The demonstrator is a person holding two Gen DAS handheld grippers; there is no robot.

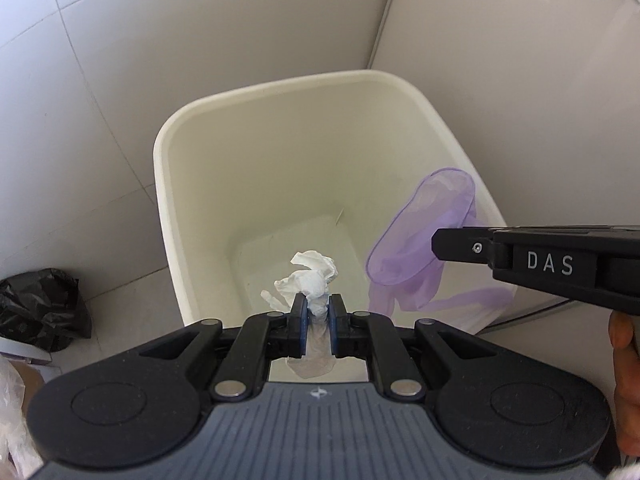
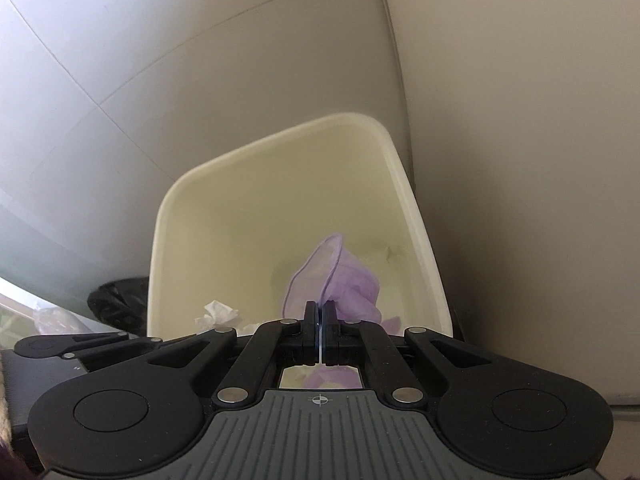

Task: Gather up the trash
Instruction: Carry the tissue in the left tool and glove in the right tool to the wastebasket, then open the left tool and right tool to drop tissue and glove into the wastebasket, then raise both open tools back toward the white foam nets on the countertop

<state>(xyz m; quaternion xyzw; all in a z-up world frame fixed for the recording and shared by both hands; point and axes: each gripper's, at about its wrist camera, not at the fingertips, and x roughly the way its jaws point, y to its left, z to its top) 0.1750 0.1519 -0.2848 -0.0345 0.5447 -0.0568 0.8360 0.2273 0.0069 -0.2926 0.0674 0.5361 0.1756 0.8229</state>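
Observation:
A cream plastic trash bin stands open on the tiled floor in a corner; it also shows in the right wrist view. My left gripper is shut on a crumpled white tissue and holds it over the bin's near edge. My right gripper is shut on a thin purple glove that hangs over the bin's right side. In the left wrist view the right gripper comes in from the right with the glove. The tissue shows at left in the right wrist view.
A crumpled black plastic bag lies on the floor left of the bin, also in the right wrist view. White walls meet just behind and right of the bin. Clear plastic sits at the lower left.

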